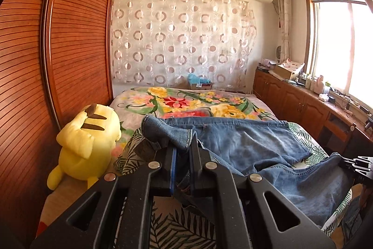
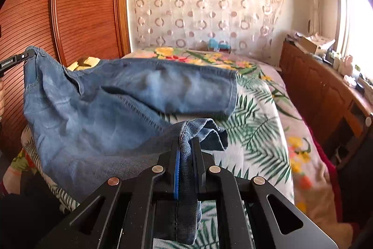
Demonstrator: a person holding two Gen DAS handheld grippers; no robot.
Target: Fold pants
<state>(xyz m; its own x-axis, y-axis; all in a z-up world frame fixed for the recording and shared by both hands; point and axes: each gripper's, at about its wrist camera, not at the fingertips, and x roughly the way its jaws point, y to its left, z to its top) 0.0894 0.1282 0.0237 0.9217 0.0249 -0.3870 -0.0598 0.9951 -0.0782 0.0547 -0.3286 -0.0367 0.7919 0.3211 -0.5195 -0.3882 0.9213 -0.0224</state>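
Note:
Blue denim pants (image 1: pixel 251 144) hang between my two grippers above the bed, one leg lying across the bedspread (image 2: pixel 167 83). My left gripper (image 1: pixel 183 148) is shut on the waistband end of the pants; it also shows at the left edge of the right wrist view (image 2: pixel 25 55), pinching the denim. My right gripper (image 2: pixel 185 144) is shut on a leg hem of the pants; it shows at the right edge of the left wrist view (image 1: pixel 349 162).
The bed (image 2: pixel 268 132) has a floral and leaf-print cover. A yellow plush toy (image 1: pixel 86 144) sits at the bed's left edge by the slatted wooden wardrobe (image 1: pixel 70 39). A wooden cabinet (image 1: pixel 303 104) with clutter runs along the right under the window.

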